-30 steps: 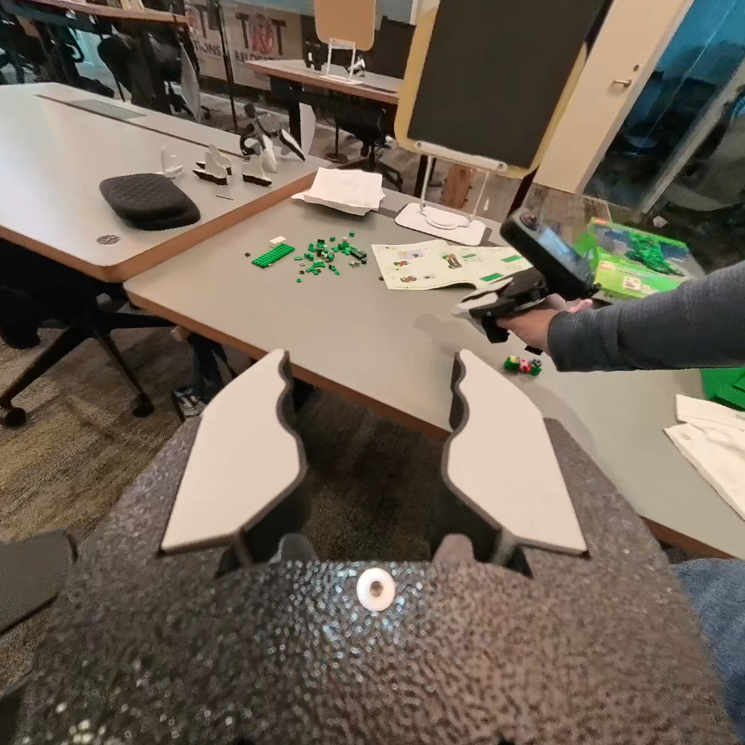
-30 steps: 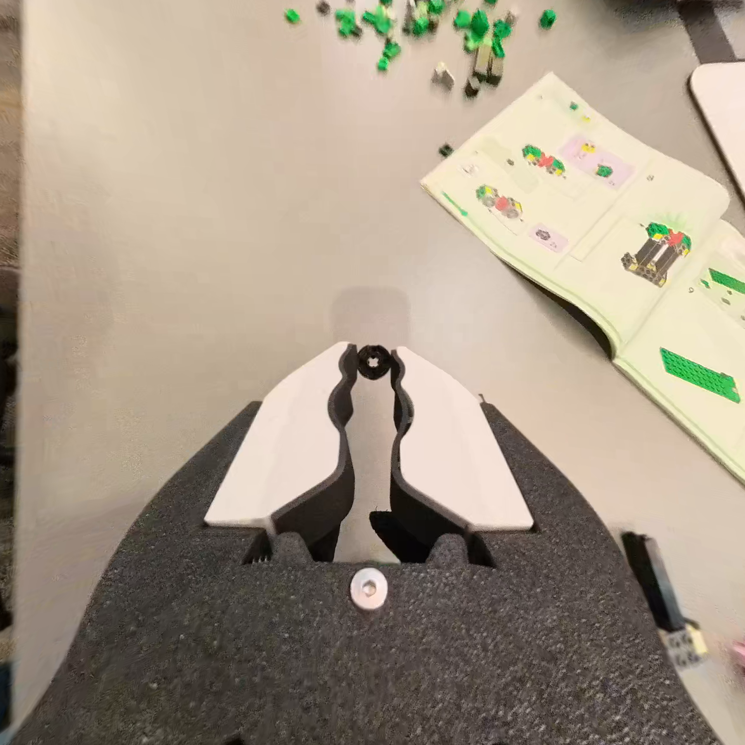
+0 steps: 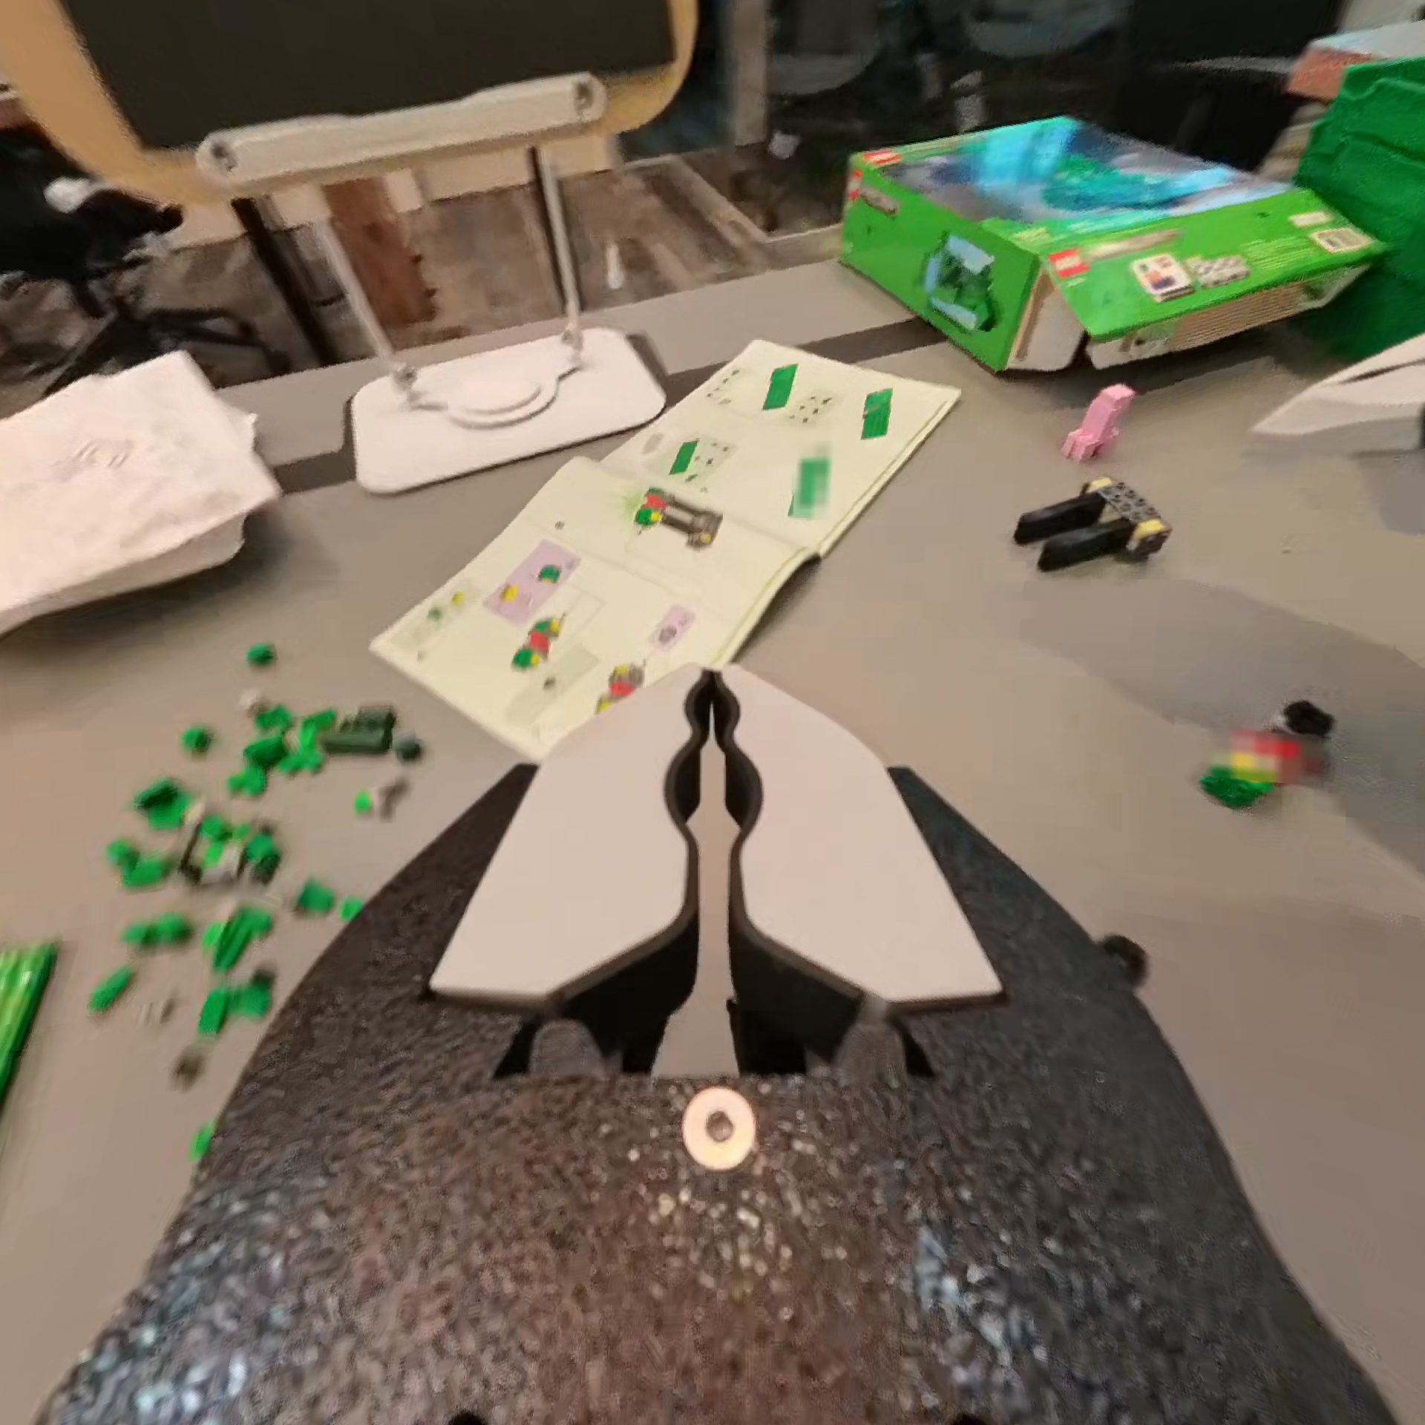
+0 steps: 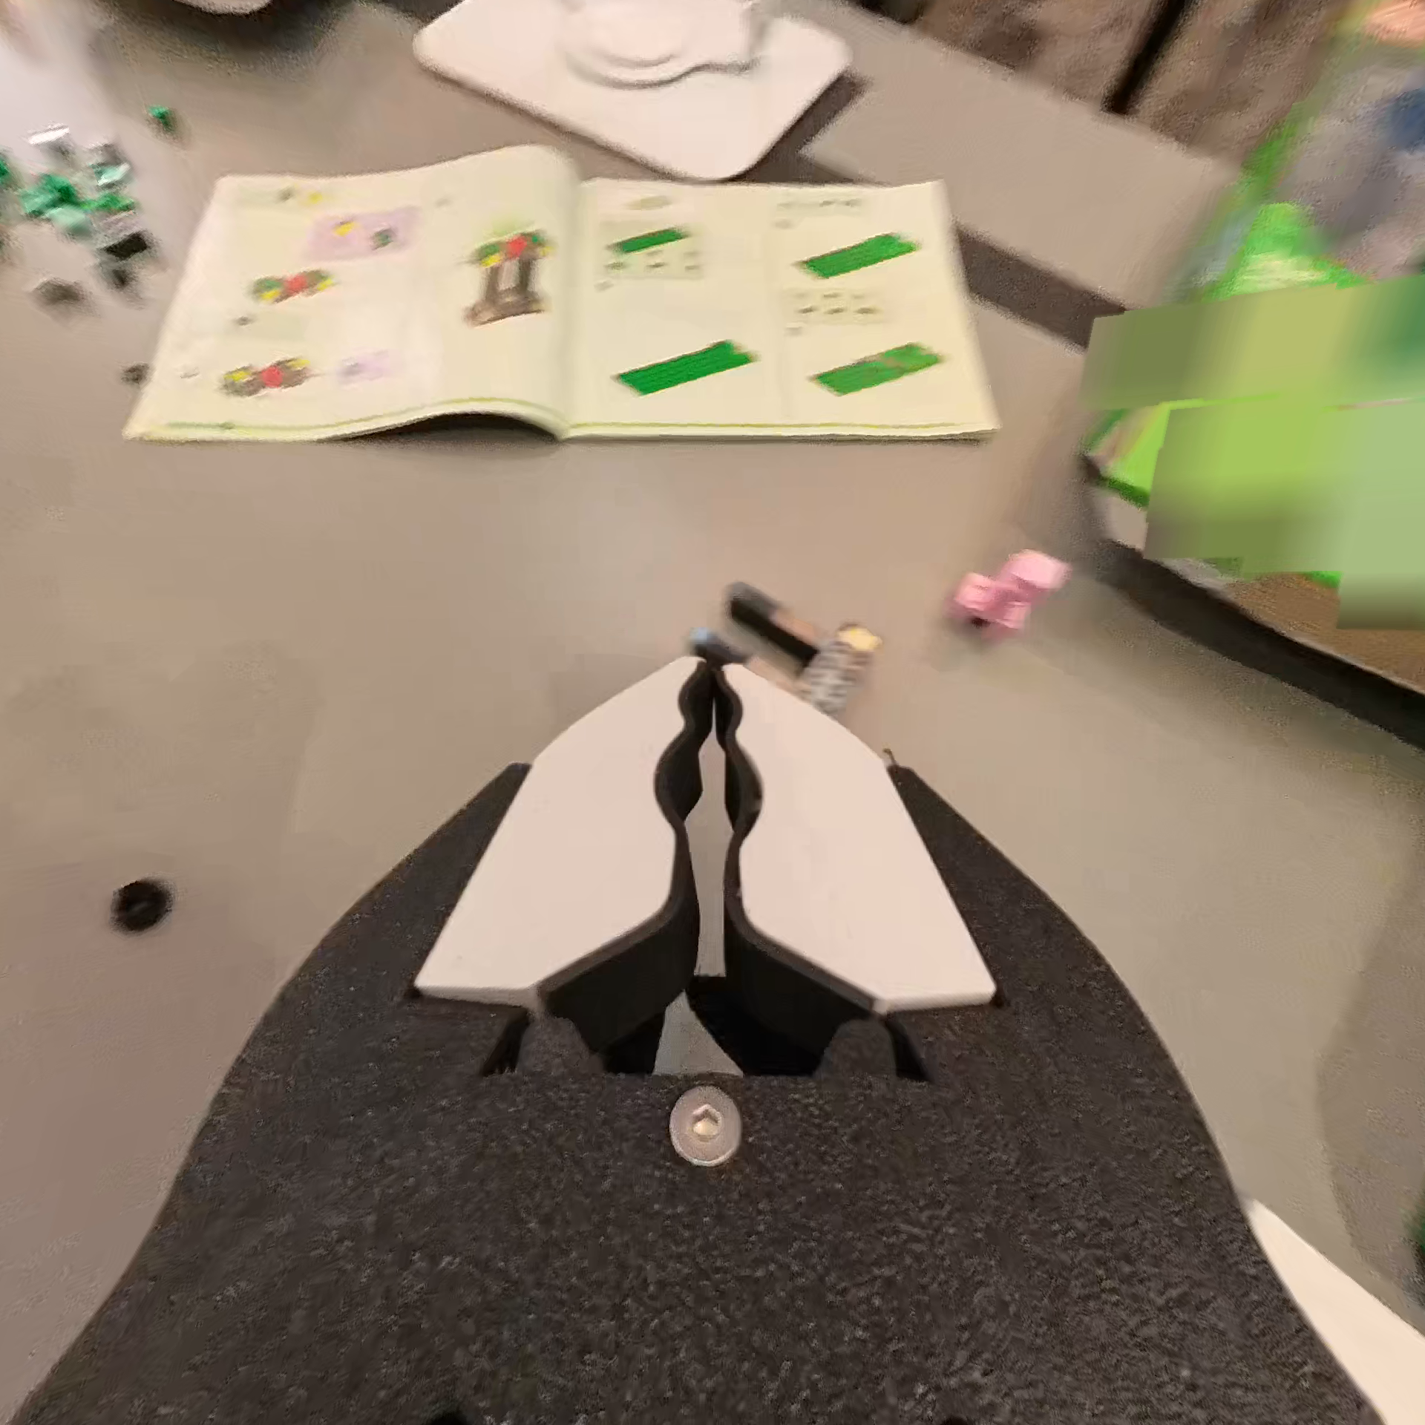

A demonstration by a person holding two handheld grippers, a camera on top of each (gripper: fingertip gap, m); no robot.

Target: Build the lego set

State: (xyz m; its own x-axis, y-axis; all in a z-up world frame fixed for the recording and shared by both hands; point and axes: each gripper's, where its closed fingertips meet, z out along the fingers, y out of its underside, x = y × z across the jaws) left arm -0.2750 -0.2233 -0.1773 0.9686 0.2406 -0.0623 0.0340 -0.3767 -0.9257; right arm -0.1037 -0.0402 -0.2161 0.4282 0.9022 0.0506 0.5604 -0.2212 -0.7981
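My left gripper (image 3: 709,682) is shut and empty, held over the grey table (image 3: 964,694) near the open instruction booklet (image 3: 671,532). Loose green Lego pieces (image 3: 231,833) lie to its left. To its right are a small red, yellow and green assembly (image 3: 1264,763) and a black round piece (image 3: 1307,717). My right gripper (image 4: 713,671) is shut, with nothing clearly between its jaws. Its tips are just in front of a black Lego assembly (image 4: 771,621), which also shows in the left wrist view (image 3: 1095,524). The black round piece (image 4: 139,904) lies on the table to the gripper's left.
A pink pig figure (image 3: 1099,420) stands near the green Lego box (image 3: 1079,231) at the back right. A white stand base (image 3: 501,401) and white paper bags (image 3: 116,478) sit at the back left. The booklet (image 4: 571,301) lies ahead of the right gripper. Across from one pair of fingers to the other is roughly 25 centimetres. The black round piece (image 4: 139,904) is about 20 centimetres from both grippers' fingertips.
My left gripper has shut and moved from off the table's edge to over the table. My right gripper no longer holds the black round piece and has moved to the black assembly.
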